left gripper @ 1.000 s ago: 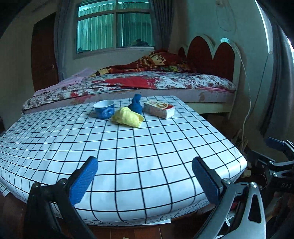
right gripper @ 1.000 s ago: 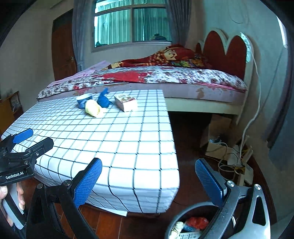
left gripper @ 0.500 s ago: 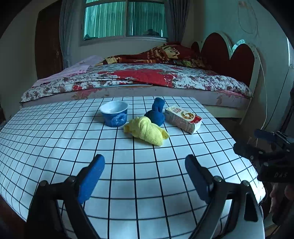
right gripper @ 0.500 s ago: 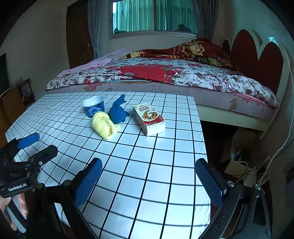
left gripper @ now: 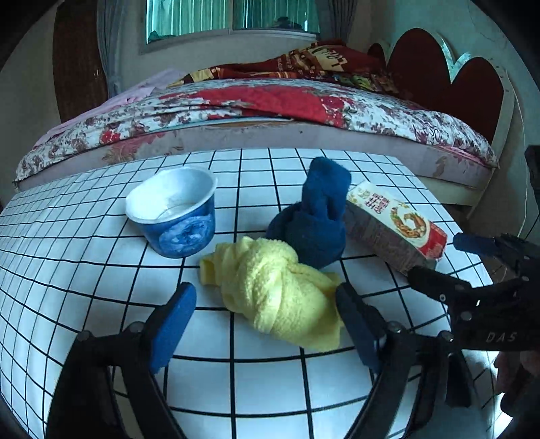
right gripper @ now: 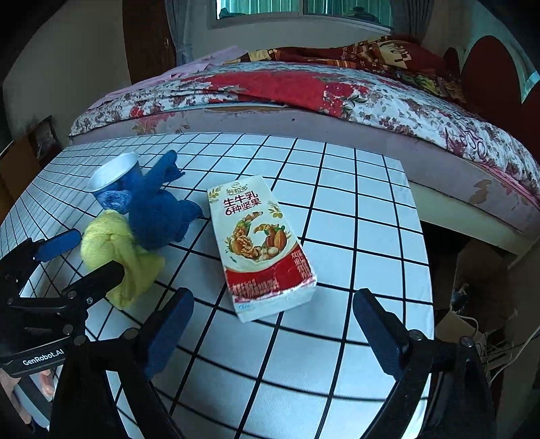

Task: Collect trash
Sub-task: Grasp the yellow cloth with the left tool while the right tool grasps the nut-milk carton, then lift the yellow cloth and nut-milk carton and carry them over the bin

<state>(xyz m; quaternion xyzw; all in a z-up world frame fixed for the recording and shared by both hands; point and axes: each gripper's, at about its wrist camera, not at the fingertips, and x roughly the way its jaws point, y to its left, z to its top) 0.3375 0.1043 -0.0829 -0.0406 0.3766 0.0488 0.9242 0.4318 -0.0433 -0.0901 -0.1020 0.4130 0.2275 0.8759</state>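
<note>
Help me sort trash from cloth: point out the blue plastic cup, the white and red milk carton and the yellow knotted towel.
Blue plastic cup [left gripper: 184, 233]: left wrist view, printed side wall.
White and red milk carton [right gripper: 258, 236]: right wrist view, printed top face.
Yellow knotted towel [left gripper: 270, 287]: left wrist view, the knot.

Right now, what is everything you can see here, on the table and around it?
cup: one, blue with white inside, far left on the table
blue cloth: one, knotted, between cup and carton
yellow cloth: one, knotted, nearest the left gripper
milk carton: one, white and red, lying flat
table: one, white with black grid
bed: one, floral cover, behind the table
window: one, green curtains
left gripper: blue pads, closing, nothing gripped
right gripper: blue pads, closing, nothing gripped
</note>
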